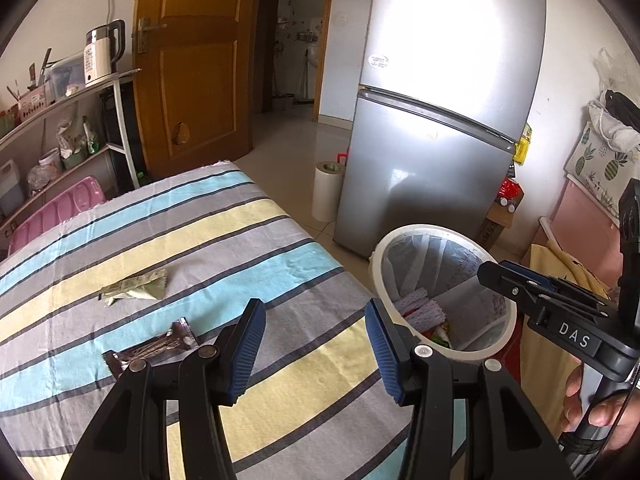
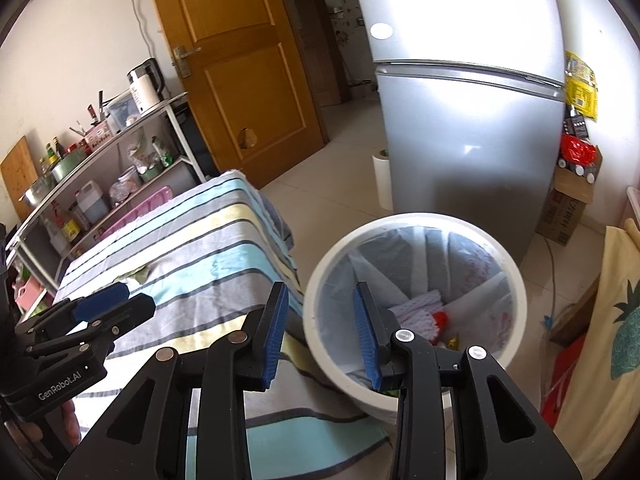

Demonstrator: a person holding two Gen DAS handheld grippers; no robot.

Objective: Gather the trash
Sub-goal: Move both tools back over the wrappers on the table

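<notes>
We see bed [image 1: 248,216] under striped sheet. Green wrapper [image 1: 134,289] lies mid-bed; dark brown wrapper [image 1: 154,350] lies nearer our edge. We see white bin [image 2: 320,320] on tiled floor [image 1: 296,144], beside bed's corner.

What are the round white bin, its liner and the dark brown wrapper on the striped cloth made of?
Round white bin: looks like rigid matte plastic, going by its thick, smooth, even rim. Liner: thin translucent film, probably plastic; it creases into folds and the wall shows through. Dark brown wrapper: glossy crinkled film with crimped ends, likely plastic or foil laminate. Striped cloth: woven fabric, matte, softly wrinkled.
</notes>
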